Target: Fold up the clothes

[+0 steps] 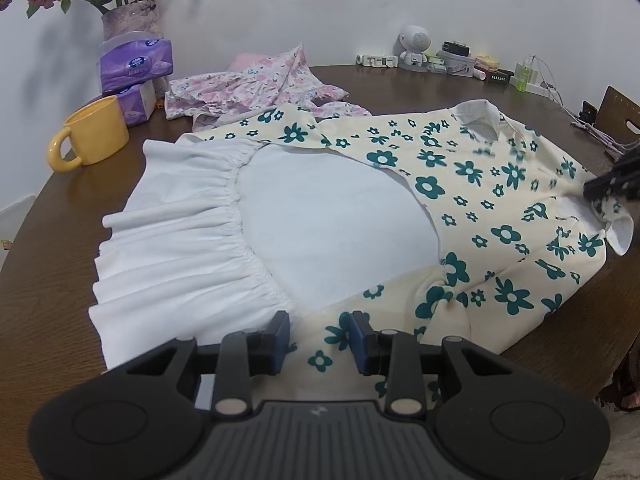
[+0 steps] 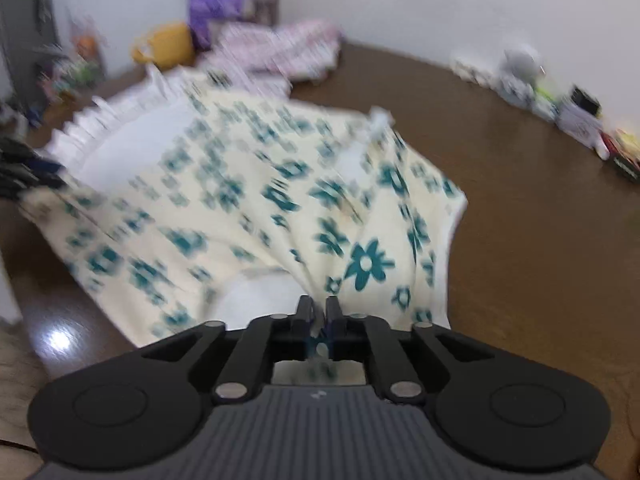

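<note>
A cream dress with teal flowers (image 1: 472, 184) and a white ruffled skirt (image 1: 180, 232) lies spread on the brown round table (image 1: 48, 320). My left gripper (image 1: 320, 340) is open, its blue pads on either side of the dress's near edge. My right gripper (image 2: 318, 312) is shut on the dress's flowered fabric (image 2: 280, 200) and lifts it; the right wrist view is blurred. The right gripper also shows in the left wrist view (image 1: 608, 184) at the dress's right shoulder. The left gripper appears at the left edge of the right wrist view (image 2: 24, 172).
A pink floral garment (image 1: 260, 84) lies crumpled behind the dress. A yellow mug (image 1: 92, 132), purple tissue packs (image 1: 136, 68) and a vase of flowers (image 1: 132, 20) stand at the back left. Small items and a white robot figure (image 1: 416, 48) line the back edge. A chair (image 1: 620, 116) is at right.
</note>
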Available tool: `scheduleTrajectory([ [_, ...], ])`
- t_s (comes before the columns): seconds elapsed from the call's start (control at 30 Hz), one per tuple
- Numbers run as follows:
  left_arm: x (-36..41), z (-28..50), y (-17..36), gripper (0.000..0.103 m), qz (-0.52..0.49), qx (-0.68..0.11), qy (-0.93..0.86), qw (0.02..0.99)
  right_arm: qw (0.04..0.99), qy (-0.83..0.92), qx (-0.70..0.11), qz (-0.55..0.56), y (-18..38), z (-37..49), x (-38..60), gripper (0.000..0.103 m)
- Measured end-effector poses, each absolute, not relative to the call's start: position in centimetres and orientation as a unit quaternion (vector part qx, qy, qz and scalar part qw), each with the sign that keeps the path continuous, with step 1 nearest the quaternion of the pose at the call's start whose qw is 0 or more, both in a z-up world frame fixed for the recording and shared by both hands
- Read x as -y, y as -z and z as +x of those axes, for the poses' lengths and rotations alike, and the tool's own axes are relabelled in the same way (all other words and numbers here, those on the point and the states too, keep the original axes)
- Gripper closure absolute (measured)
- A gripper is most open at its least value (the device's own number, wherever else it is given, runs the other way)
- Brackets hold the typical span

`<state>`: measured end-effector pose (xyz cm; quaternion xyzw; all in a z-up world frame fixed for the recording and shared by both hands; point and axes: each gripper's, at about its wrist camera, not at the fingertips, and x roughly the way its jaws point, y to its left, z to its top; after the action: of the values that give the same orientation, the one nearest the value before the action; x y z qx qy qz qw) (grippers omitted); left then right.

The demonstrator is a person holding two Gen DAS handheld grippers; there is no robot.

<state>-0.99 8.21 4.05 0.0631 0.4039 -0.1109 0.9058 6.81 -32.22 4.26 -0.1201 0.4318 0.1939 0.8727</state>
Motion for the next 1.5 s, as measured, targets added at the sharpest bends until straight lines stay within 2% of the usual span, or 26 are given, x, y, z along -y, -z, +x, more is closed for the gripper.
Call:
scheduleTrajectory([
  [0.03,-8.2,-1.0,-4.0,0.072,0.063,-0.404,0.111,0.906,0.871,-0.184,-0.439,-0.121,-3.7,7.0,32.3,0.083],
  [0.1,-8.3,-1.0,-4.0,0.071,0.063,-0.403,0.111,0.906,0.874,-0.189,-0.439,-0.090,-3.8,7.3,33.0,0.078],
  [0.23,-8.3,-1.0,-4.0,0.071,0.062,-0.402,0.112,0.906,0.906,-0.211,-0.368,0.014,-6.8,7.4,35.5,0.064],
  [0.33,-8.2,-1.0,-4.0,0.070,0.065,-0.402,0.112,0.907,0.928,-0.155,-0.338,-0.003,-7.4,9.4,35.6,0.064],
  [0.53,-8.2,-1.1,-3.9,0.070,0.062,-0.400,0.113,0.907,0.912,-0.137,-0.383,0.045,-4.6,17.5,35.3,0.065],
  [0.57,-8.2,-1.1,-4.0,0.070,0.062,-0.400,0.113,0.907,0.908,-0.139,-0.391,0.052,-4.0,18.7,35.1,0.069],
  [0.6,-8.2,-1.1,-4.0,0.070,0.062,-0.400,0.114,0.907,0.908,-0.131,-0.394,0.048,-3.5,19.5,35.0,0.092],
  [0.63,-8.3,-1.1,-4.0,0.070,0.063,-0.400,0.114,0.907,0.912,-0.110,-0.393,0.045,-3.3,20.0,34.9,0.100],
  [0.87,-8.4,-1.2,-3.9,0.069,0.061,-0.397,0.117,0.908,0.922,-0.054,-0.381,0.046,-2.1,21.4,36.1,0.096],
  [0.93,-8.4,-1.2,-3.9,0.069,0.060,-0.397,0.118,0.908,0.924,-0.054,-0.374,0.062,-2.5,20.8,36.8,0.078],
  [1.0,-8.3,-1.3,-3.9,0.069,0.060,-0.396,0.119,0.909,0.929,-0.067,-0.356,0.080,-3.7,19.1,37.3,0.074],
  [1.1,-8.3,-1.3,-3.9,0.068,0.061,-0.396,0.119,0.909,0.934,-0.088,-0.329,0.104,-5.5,16.3,38.1,0.074],
  [1.2,-8.2,-1.4,-3.9,0.065,0.062,-0.395,0.120,0.909,0.936,-0.120,-0.325,0.057,-6.4,12.2,37.0,0.074],
  [1.37,-8.1,-1.5,-3.8,0.064,0.059,-0.392,0.118,0.910,0.925,-0.163,-0.342,-0.037,-5.0,7.1,33.4,0.077],
  [1.43,-8.3,-1.5,-3.8,0.064,0.054,-0.391,0.118,0.911,0.922,-0.146,-0.355,-0.051,-4.0,6.7,32.9,0.082],
  [1.5,-8.4,-1.6,-3.7,0.064,0.051,-0.390,0.117,0.912,0.921,-0.128,-0.364,-0.046,-3.0,6.8,33.5,0.082],
])
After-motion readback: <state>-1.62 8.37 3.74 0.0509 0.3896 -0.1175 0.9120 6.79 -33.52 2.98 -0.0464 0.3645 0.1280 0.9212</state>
